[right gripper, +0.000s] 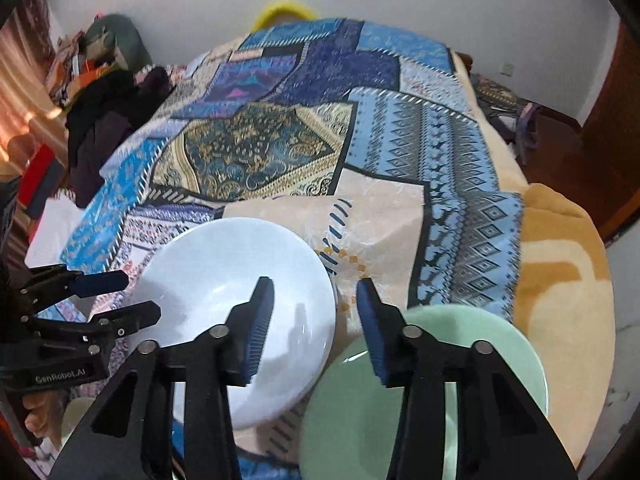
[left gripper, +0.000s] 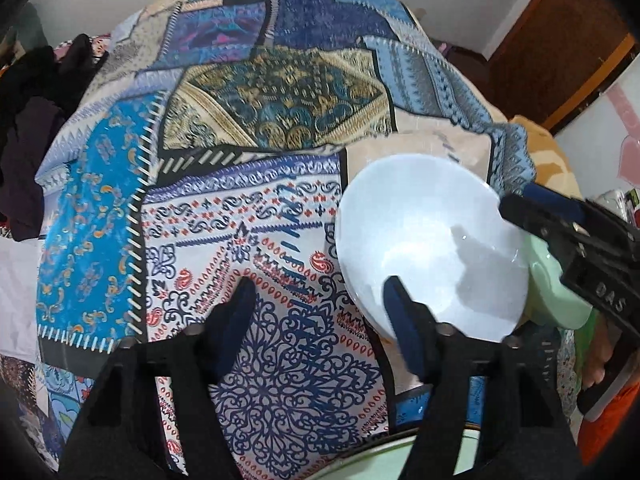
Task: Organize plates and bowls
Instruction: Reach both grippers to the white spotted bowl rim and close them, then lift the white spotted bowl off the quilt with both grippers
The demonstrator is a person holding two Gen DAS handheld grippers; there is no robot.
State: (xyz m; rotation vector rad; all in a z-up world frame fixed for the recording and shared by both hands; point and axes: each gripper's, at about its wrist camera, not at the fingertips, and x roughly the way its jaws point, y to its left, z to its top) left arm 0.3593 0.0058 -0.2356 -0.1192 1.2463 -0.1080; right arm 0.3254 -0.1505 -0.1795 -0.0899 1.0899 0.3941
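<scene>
Bowl [right gripper: 236,320] first: white, glossy and empty, it sits on the patchwork bedspread [right gripper: 280,148] near the front edge of the bed, its rim catching light and a grey shadow falling across its inside. In the right wrist view its lower right part is covered by one finger of the right tongs [right gripper: 316,300], so I cannot tell whether that blue-padded finger touches the inner wall or only hangs over it. The right tongs stand wide open, one finger above the bowl and the other outside its rim, over the green plate [right gripper: 500,344], with nothing gripped. That pale green plate lies just beside the bowl on its right; its near part is cut off by the frame and by the tongs' black body, and in the left wrist view only a sliver of it shows behind the bowl [left gripper: 432,240]. The left tongs [left gripper: 320,292] are also spread wide and hold nothing, hovering over the blue and red lace print, with the right-hand finger overlapping the bowl's near rim. Another pale green rim [left gripper: 400,452] peeks out at the bottom of the left view, mostly hidden. Dark clothes [right gripper: 108,120] are piled at the bed's left side, blurred, and a yellow object [right gripper: 286,10] is half hidden beyond the far edge.
</scene>
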